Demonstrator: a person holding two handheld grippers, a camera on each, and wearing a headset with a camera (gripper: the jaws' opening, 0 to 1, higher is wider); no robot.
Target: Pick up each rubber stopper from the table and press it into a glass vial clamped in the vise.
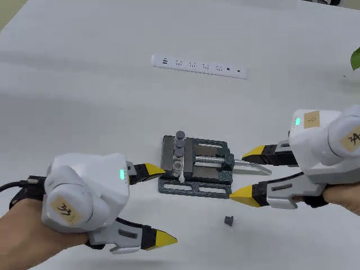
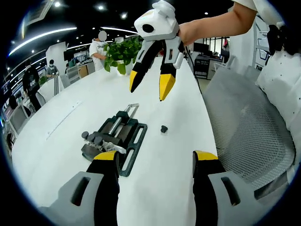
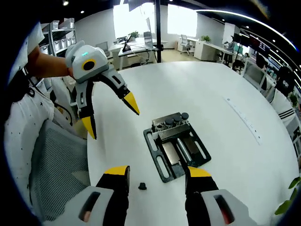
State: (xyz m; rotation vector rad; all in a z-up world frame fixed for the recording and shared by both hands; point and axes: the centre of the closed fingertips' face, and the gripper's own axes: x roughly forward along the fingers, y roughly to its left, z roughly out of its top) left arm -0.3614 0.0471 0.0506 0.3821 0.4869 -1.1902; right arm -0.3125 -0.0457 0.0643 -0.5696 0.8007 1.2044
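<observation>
A small dark vise sits mid-table and clamps a row of glass vials. The far ones carry dark stoppers, while the nearest vial looks clear on top. One loose dark rubber stopper lies on the table in front of the vise, seen too as the stopper and the stopper. My left gripper hovers open to the left of the vise, holding nothing. My right gripper is open and empty by the vise's right end, above the stopper. The vise and the vise lie ahead of each gripper's jaws.
A white power strip lies farther back on the white table. A green plant leaf pokes in at the right edge. A mesh chair stands beside the table edge, and people stand far off in the office.
</observation>
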